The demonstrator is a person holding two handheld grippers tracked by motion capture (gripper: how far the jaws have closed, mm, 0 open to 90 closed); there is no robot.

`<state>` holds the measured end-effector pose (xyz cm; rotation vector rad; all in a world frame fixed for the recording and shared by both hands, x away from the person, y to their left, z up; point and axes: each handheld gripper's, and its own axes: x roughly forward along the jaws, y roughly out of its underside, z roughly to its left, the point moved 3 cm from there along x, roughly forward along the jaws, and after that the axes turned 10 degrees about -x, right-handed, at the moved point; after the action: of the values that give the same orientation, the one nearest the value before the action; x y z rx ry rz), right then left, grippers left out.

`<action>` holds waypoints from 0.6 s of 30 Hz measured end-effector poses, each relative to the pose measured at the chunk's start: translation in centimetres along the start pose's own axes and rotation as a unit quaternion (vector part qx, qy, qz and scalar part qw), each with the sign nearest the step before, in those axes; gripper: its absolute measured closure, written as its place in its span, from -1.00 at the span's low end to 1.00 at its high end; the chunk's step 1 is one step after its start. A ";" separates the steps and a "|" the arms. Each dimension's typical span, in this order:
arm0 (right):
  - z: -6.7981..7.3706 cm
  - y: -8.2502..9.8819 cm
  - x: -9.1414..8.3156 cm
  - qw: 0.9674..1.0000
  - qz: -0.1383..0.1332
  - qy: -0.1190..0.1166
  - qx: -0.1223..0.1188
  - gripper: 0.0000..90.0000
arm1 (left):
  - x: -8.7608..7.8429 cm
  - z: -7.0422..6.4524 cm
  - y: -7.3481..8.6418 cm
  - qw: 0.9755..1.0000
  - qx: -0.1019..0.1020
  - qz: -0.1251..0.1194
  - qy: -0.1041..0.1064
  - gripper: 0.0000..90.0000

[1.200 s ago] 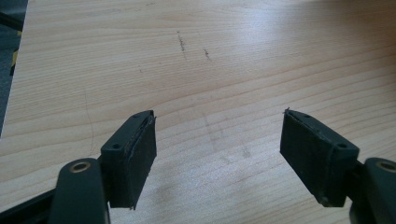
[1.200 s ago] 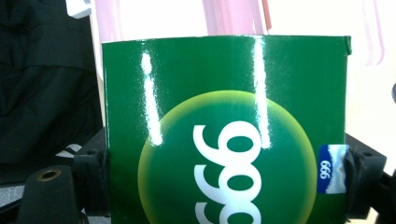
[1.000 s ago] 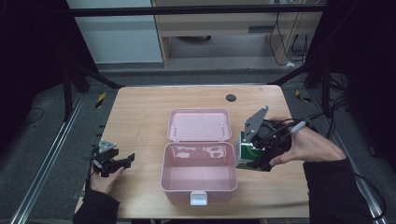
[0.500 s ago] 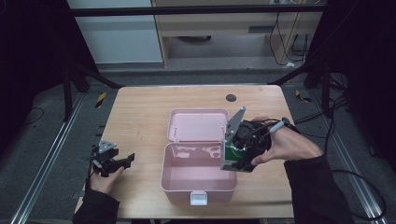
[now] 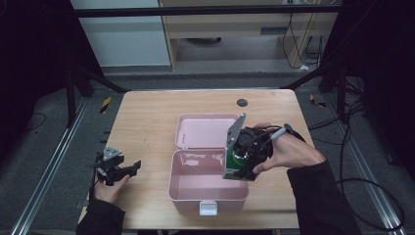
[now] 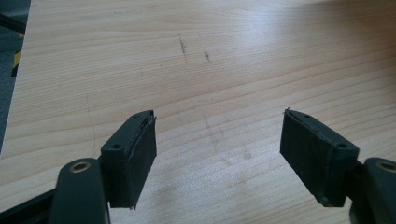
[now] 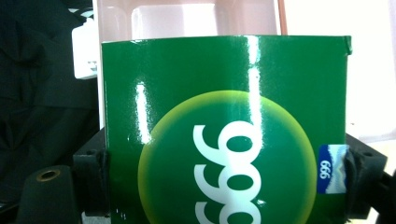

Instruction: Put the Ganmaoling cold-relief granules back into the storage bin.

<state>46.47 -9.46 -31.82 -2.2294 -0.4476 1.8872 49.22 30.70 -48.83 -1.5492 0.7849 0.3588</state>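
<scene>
Since a second ago the right gripper (image 5: 234,172) has carried the green box (image 5: 231,164) leftward from beside the pink case (image 5: 208,196) to over its right rim, dropping a little; the left gripper (image 5: 132,168) has stayed put on the desk (image 5: 147,122).

The right gripper is clamped on the green box, a jaw pressed on each side of it, as the right gripper view shows (image 7: 224,140). The box hangs tilted over the case's open tray, just inside the right wall, not yet resting on the bottom. The left gripper stands wide open with nothing between its jaws, only bare wood ahead of it (image 6: 219,154), well apart from the case.

What could go wrong, as I judge it: the box's lower edge could catch the case's right rim on the way down, since it sits so close to that wall, and tip the case or twist the box in the grip. The carton looks glossy, so a tilted hold could let it slip. Nothing steadies the case; a push could slide it on the desk. Letting go too high would drop the box askew.

Counts: one green box, one pink case with its lid (image 5: 205,131) open, two grippers, one desk.
</scene>
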 end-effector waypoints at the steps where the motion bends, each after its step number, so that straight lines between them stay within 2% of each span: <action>1: 0.0 -0.1 0.0 1.000 0.000 0.001 -0.001 -0.64 | 0.0 0.0 0.0 1.000 0.000 0.000 0.000 -0.42; 7: -0.2 -1.2 0.7 1.000 -0.003 -0.006 -0.006 -0.64 | 0.0 0.0 -0.1 1.000 0.000 -0.002 0.001 -0.42; 18: -0.4 -1.9 2.3 1.000 0.001 -0.011 -0.008 -0.64 | -0.1 0.0 -0.1 1.000 0.000 -0.003 0.000 -0.42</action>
<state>46.98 -6.84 -33.24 -2.2232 -0.4653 1.9170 49.23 30.70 -48.71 -1.5510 0.7799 0.3537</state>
